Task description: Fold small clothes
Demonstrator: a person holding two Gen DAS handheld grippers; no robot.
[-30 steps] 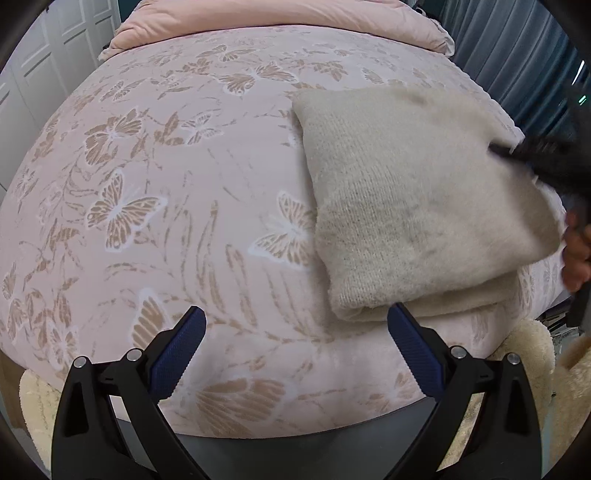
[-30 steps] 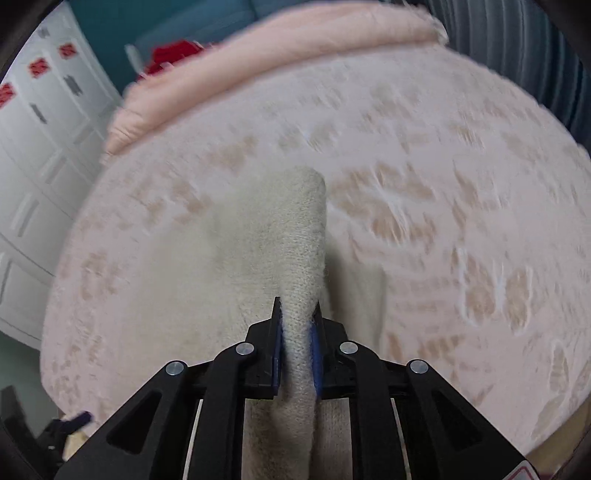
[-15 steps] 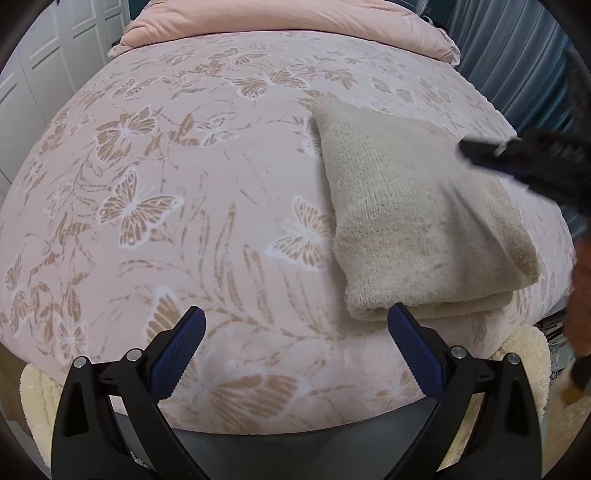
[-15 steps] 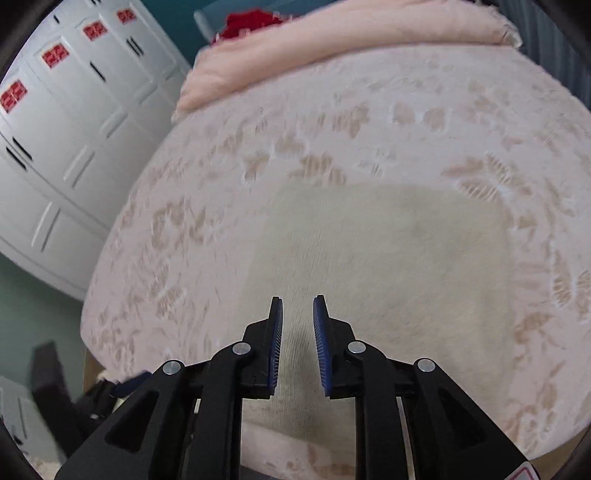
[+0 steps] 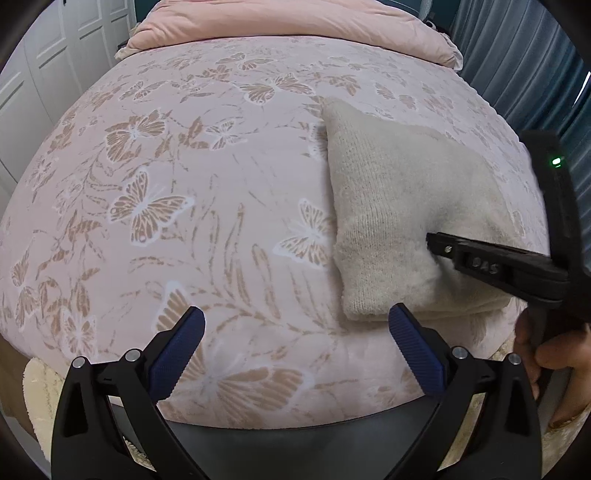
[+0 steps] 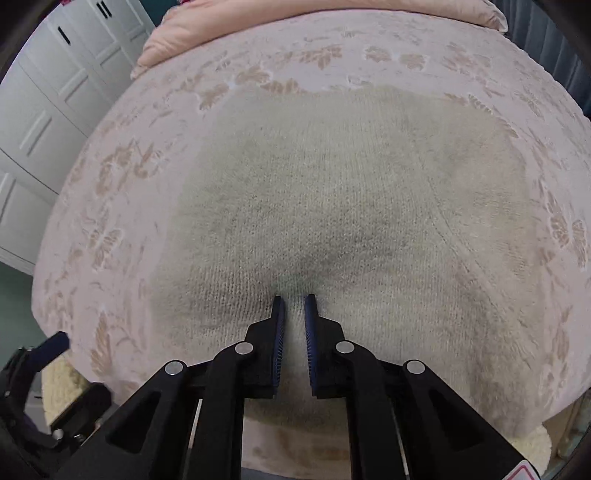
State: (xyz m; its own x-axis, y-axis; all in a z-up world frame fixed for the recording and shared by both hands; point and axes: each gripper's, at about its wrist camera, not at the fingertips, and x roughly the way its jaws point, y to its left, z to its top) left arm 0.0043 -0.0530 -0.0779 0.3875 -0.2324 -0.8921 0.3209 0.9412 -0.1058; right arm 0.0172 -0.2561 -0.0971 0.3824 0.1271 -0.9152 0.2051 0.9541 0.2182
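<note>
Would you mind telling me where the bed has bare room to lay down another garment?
The bedspread lies bare from the sweater's left edge across to the left side, and up to the pink duvet. The right side is crowded: the sweater fills it, with the right gripper pressing on it.

Folded sweater (image 5: 402,221) on bedspread (image 5: 207,192), right claw (image 6: 294,301) touching it, pillow (image 5: 295,26) behind

Right claw (image 6: 294,301) slightly parted, tips pressing folded beige knit (image 6: 332,192).
</note>
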